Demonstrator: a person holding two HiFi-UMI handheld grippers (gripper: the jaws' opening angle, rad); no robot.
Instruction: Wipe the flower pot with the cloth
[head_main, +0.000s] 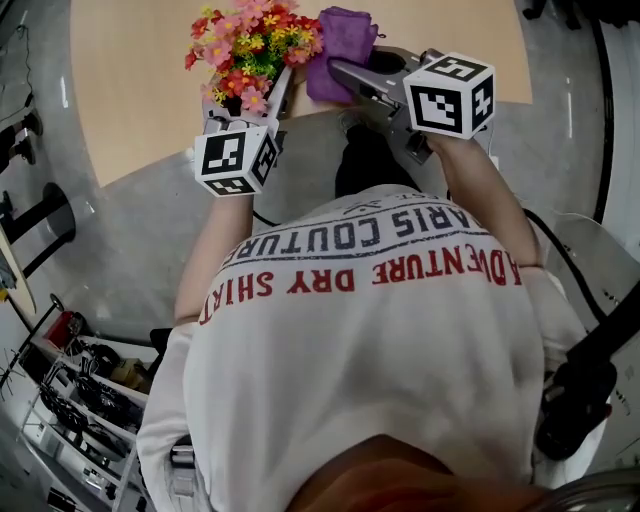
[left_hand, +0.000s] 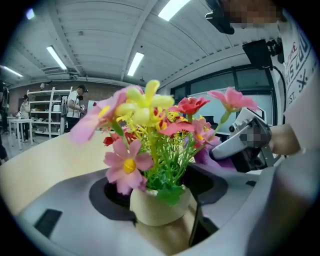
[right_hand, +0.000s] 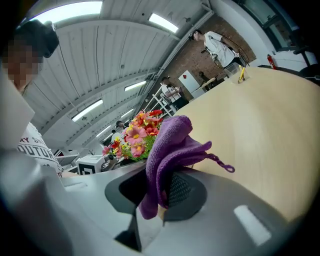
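Nearest me, my left gripper (left_hand: 159, 195) was clenched on the cream flower pot (left_hand: 160, 212), both pads apparently pressing its sides, though the stems hid part of the contact. The pot stood upright between the jaws, its pink, red and yellow flowers (left_hand: 150, 125) spreading above. My right gripper (right_hand: 155, 187) was clamped on the purple cloth (right_hand: 170, 142), which bunched up over its jaws. In the head view the cloth sat at three o'clock from the flowers, just beside them, over the wooden table (head_main: 130, 80).
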